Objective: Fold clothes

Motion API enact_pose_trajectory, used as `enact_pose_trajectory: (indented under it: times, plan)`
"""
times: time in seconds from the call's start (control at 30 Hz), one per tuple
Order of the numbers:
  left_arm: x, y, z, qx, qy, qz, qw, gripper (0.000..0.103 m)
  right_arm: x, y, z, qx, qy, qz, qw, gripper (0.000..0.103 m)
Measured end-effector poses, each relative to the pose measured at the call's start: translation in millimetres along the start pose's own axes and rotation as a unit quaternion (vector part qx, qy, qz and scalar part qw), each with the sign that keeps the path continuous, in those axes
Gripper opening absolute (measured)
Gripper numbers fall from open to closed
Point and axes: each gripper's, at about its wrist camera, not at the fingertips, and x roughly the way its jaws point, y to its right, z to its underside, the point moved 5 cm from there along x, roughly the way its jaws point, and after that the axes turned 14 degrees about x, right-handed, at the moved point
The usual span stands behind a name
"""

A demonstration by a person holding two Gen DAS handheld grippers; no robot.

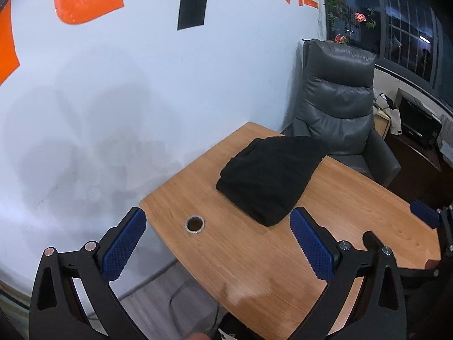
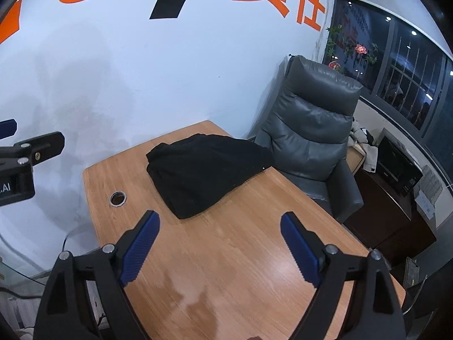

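A black garment (image 1: 271, 175) lies folded in a compact bundle on the far part of the wooden table (image 1: 254, 260). It also shows in the right wrist view (image 2: 203, 172) on the table (image 2: 240, 255). My left gripper (image 1: 218, 226) is open and empty, held above the table's near left edge, short of the garment. My right gripper (image 2: 219, 226) is open and empty, above the table just in front of the garment. One blue finger of the right gripper (image 1: 424, 215) shows at the right edge of the left wrist view.
A cable hole with a metal ring (image 1: 194, 224) sits in the table left of the garment, also seen in the right wrist view (image 2: 118, 198). A grey leather armchair (image 2: 311, 136) stands behind the table. A white wall (image 1: 113, 99) is at left. A dark cabinet (image 2: 396, 198) stands at right.
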Motion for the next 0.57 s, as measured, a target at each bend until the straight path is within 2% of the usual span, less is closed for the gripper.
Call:
enact_pose_trajectory:
  times: [0.13, 0.27, 0.57]
  plan:
    - [-1.2, 1.4, 2.4, 0.002, -0.005, 0.002, 1.0000, 0.103, -0.8, -2.3, -0.5, -0.004, 0.004, -0.002, 1.000, 0.090]
    - [-1.7, 4.0, 3.2, 0.008, -0.006, -0.011, 0.9999, 0.103, -0.3, -0.1, -0.9, -0.004, 0.005, 0.000, 1.000, 0.091]
    - [-1.5, 16.5, 6.7, 0.016, 0.000, 0.014, 0.9998, 0.103, 0.1, 1.2, 1.1, -0.009, 0.002, 0.006, 1.000, 0.091]
